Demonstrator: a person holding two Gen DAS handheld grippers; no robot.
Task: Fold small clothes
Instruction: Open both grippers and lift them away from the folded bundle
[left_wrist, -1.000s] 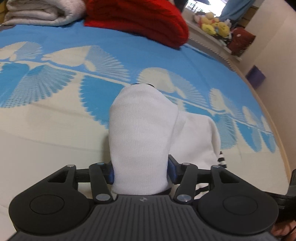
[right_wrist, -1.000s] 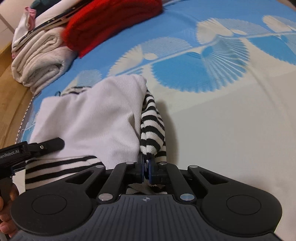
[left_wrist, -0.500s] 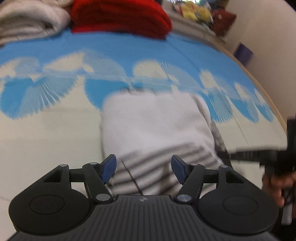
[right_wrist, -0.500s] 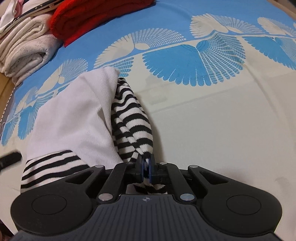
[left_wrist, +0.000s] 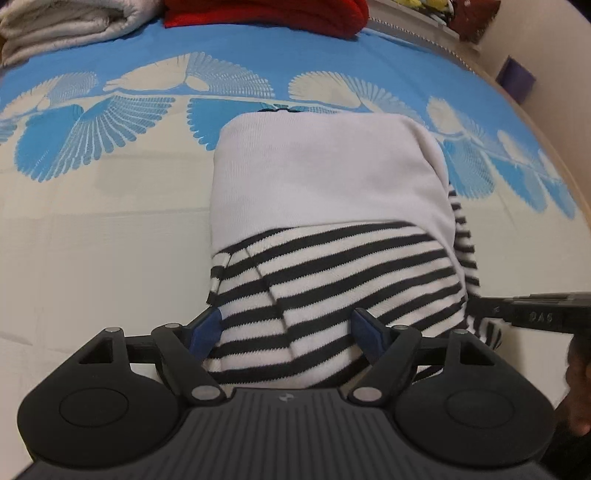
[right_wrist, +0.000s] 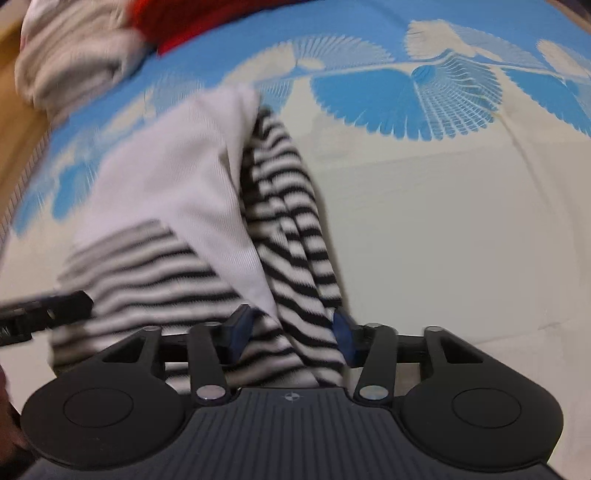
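A small white garment with black-and-white striped parts (left_wrist: 325, 192) lies folded on the bed, white panel on top, striped band nearest me. My left gripper (left_wrist: 288, 328) is open, its blue pads on either side of the striped band, holding nothing. In the right wrist view the same garment (right_wrist: 173, 184) lies to the left, with a striped sleeve (right_wrist: 291, 236) running along its right edge. My right gripper (right_wrist: 291, 332) is open, pads either side of the sleeve's near end. The right gripper's finger (left_wrist: 532, 314) shows at the garment's right edge in the left wrist view.
The bedspread (left_wrist: 92, 236) is cream with blue fan patterns. A folded cream blanket (left_wrist: 66, 26) and a red knit (left_wrist: 266, 14) lie at the far edge. A wall and a purple box (left_wrist: 515, 77) stand at the right. A wooden floor (right_wrist: 14, 122) shows left.
The left gripper let go of the white fabric and opened; the garment now lies flat. The right gripper, shut on the striped sleeve before, has opened. Both have drawn back slightly.
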